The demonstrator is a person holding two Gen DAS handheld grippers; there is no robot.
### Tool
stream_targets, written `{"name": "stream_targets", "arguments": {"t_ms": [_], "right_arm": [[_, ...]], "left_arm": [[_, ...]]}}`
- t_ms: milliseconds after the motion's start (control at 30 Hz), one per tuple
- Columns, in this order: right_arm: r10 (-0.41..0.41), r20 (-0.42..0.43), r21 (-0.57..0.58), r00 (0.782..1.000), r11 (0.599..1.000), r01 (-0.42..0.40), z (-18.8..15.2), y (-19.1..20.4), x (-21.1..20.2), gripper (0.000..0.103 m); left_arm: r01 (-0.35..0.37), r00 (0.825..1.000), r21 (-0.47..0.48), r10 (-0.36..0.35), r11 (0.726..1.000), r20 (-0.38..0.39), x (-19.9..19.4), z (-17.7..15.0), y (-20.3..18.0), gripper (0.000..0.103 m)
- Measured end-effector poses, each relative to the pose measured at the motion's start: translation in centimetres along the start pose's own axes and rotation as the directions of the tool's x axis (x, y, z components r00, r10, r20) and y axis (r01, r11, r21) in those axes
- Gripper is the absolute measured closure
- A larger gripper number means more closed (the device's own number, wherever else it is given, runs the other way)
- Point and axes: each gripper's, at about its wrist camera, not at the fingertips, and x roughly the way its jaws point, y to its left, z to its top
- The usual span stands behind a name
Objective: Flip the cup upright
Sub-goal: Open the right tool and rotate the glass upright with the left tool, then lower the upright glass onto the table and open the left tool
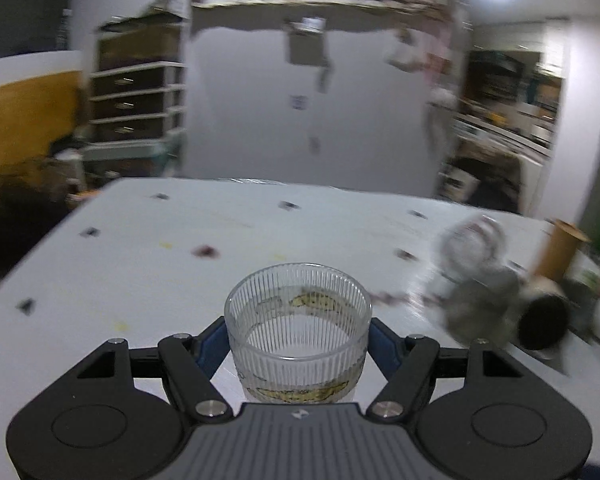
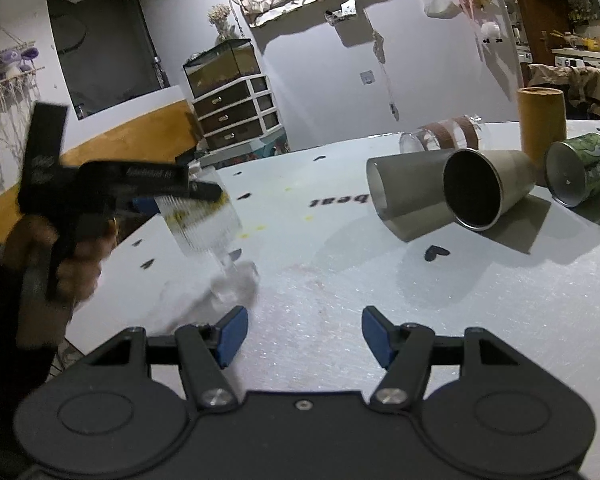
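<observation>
My left gripper [image 1: 298, 340] is shut on a clear ribbed glass cup [image 1: 298, 320] with a yellow pattern. The cup's mouth faces up in the left wrist view. In the right wrist view the same cup [image 2: 200, 220] is blurred, tilted and held just above the white table [image 2: 340, 300] at the left, with the left gripper [image 2: 180, 196] around it. My right gripper [image 2: 304, 336] is open and empty, low over the table's near part.
Several cups lie on their sides at the right: a frosted grey one [image 2: 404, 196], a steel one [image 2: 488, 188], a clear glass with a brown band [image 2: 440, 136], a green tin [image 2: 580, 172]. A tan tube [image 2: 540, 120] stands upright behind them.
</observation>
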Motion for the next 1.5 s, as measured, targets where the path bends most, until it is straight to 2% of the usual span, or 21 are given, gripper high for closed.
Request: {"name": "stream_targets", "arguments": {"t_ms": [167, 333, 533, 667, 900, 1033, 1133, 1233, 1500], "right_arm": [[-0.015, -0.010, -0.009, 1.000, 1.000, 0.015, -0.2, 0.0, 0.4, 0.038], [-0.034, -0.014, -0.018, 0.999, 0.999, 0.034, -0.3, 0.1, 0.6, 0.038], [-0.033, -0.015, -0.022, 0.999, 0.999, 0.033, -0.4, 0.2, 0.8, 0.038], [-0.037, -0.021, -0.029, 0.999, 0.999, 0.036, -0.5, 0.4, 1.1, 0.038], [-0.044, -0.021, -0.039, 0.999, 0.998, 0.044, -0.5, 0.6, 1.2, 0.038], [-0.048, -0.018, -0.041, 0.999, 0.998, 0.047, -0.5, 0.6, 1.2, 0.038], [-0.048, -0.010, -0.050, 0.999, 0.998, 0.047, -0.3, 0.7, 1.2, 0.038], [-0.048, 0.001, -0.058, 0.999, 0.997, 0.048, -0.1, 0.9, 1.2, 0.038], [-0.065, 0.075, -0.085, 0.995, 0.994, 0.071, 1.6, 1.2, 1.1, 0.038]], "left_arm": [[-0.119, 0.991, -0.045, 0.122, 0.992, 0.063, 2.8, 3.2, 3.5, 0.030], [-0.193, 0.979, -0.105, 0.199, 0.976, 0.053, 5.1, 5.6, 6.8, 0.030], [-0.259, 0.962, -0.142, 0.269, 0.955, 0.053, 6.5, 6.0, 9.2, 0.030], [-0.253, 0.963, -0.162, 0.264, 0.954, 0.055, 7.6, 5.7, 10.0, 0.030], [-0.268, 0.960, -0.107, 0.275, 0.958, 0.058, 7.8, 5.5, 9.0, 0.030], [-0.239, 0.967, -0.130, 0.248, 0.962, 0.060, 7.5, 5.5, 9.2, 0.029], [-0.239, 0.965, -0.128, 0.250, 0.963, 0.079, 7.1, 5.7, 9.4, 0.028], [-0.238, 0.963, -0.127, 0.251, 0.963, 0.098, 5.9, 5.7, 9.1, 0.019], [-0.210, 0.961, -0.045, 0.215, 0.977, 0.172, -0.4, 3.8, 5.9, 0.013]]}}
